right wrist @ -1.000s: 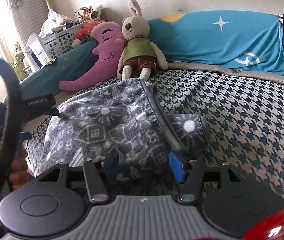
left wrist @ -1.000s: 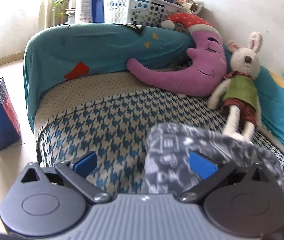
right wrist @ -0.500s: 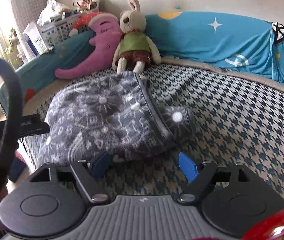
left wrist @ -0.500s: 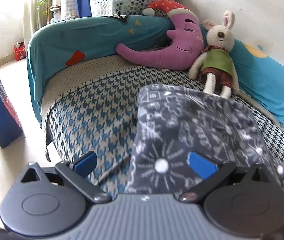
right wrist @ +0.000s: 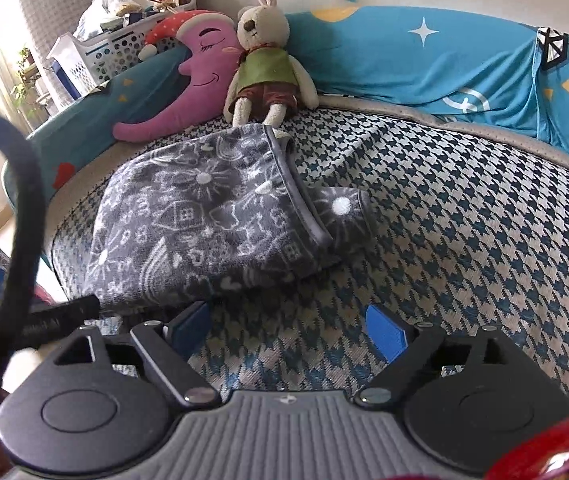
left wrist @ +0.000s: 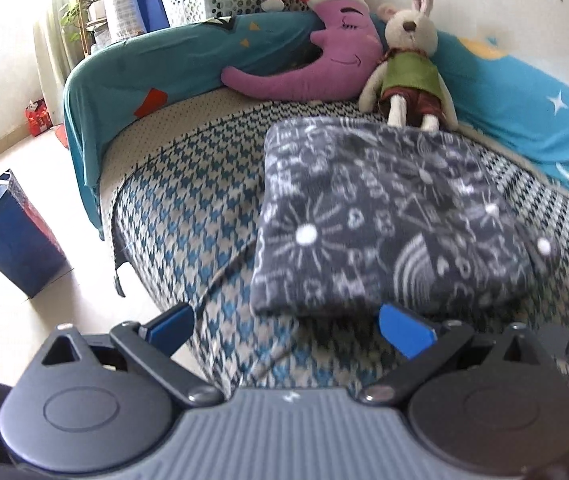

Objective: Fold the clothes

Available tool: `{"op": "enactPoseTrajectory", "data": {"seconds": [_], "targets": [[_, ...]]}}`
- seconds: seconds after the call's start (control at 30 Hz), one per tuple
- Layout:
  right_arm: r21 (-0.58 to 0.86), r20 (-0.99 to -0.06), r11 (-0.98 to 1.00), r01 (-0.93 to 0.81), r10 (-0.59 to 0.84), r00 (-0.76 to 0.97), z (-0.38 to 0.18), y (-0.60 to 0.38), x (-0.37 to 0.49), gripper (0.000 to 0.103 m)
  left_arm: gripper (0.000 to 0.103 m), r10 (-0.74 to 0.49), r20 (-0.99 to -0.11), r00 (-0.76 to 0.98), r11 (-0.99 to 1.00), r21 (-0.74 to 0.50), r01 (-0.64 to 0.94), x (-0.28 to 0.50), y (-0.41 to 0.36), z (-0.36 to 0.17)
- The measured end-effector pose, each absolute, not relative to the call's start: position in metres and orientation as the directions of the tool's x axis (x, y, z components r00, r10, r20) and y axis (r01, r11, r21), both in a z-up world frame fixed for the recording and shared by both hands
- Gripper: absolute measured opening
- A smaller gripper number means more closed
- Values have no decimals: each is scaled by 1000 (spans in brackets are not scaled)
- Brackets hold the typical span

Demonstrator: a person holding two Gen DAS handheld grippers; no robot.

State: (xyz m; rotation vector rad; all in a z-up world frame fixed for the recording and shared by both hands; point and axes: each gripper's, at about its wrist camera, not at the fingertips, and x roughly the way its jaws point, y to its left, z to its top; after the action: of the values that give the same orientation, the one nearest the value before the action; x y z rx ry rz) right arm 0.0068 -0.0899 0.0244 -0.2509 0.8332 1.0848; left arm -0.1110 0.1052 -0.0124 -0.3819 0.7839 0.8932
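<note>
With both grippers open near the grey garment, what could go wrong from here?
1. The folded grey garment lies near the front edge of the bed; a pull toward the person may drag it off.
2. One part sticks out past its grey band, so the fold may look uneven.
3. The toy rabbit touches the far edge and could be knocked over.

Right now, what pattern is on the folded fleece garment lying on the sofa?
White doodle drawings on dark grey fleece garment; clearest in the left wrist view.

Garment (left wrist: 384, 216) on sofa (left wrist: 188, 200), before rabbit (left wrist: 408, 60).
</note>
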Motion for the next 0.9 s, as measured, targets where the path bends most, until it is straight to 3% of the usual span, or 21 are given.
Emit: {"op": "enactPoseTrajectory", "data": {"seconds": [0.9], "targets": [[118,-740,423,-898,641,205,26,-107,-12,88,103,526,-771,359,582,18,-813,-132,75,-11]]}}
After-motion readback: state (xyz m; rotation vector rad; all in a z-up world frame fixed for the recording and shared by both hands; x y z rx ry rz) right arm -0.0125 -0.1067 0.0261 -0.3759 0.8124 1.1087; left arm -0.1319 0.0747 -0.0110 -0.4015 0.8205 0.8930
